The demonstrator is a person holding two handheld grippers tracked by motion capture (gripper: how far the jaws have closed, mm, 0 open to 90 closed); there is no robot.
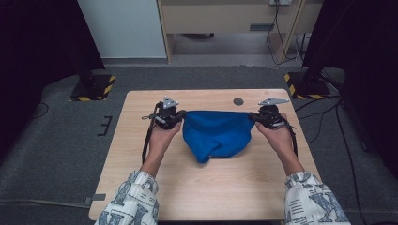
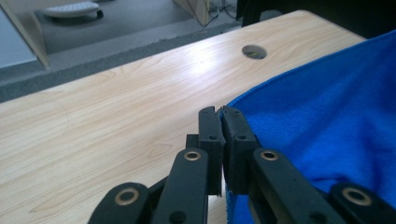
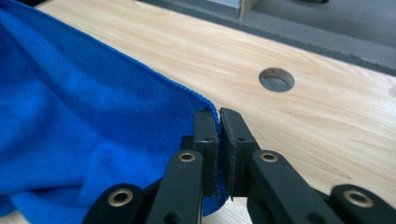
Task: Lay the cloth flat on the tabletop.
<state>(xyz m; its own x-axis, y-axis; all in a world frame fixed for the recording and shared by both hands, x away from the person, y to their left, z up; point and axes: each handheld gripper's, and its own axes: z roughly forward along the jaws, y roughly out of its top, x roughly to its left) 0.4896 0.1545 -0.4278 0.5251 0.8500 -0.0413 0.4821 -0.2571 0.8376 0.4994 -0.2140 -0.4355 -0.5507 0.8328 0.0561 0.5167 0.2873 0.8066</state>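
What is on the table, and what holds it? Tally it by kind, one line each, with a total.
Blue cloth: 1
Grippers: 2, the left gripper and the right gripper, each shut on a corner of the cloth
Round hole in the wooden table: 1
Total: 4

Bright overhead light, glare on table [image 2: 201,65], dark edges, slightly soft focus
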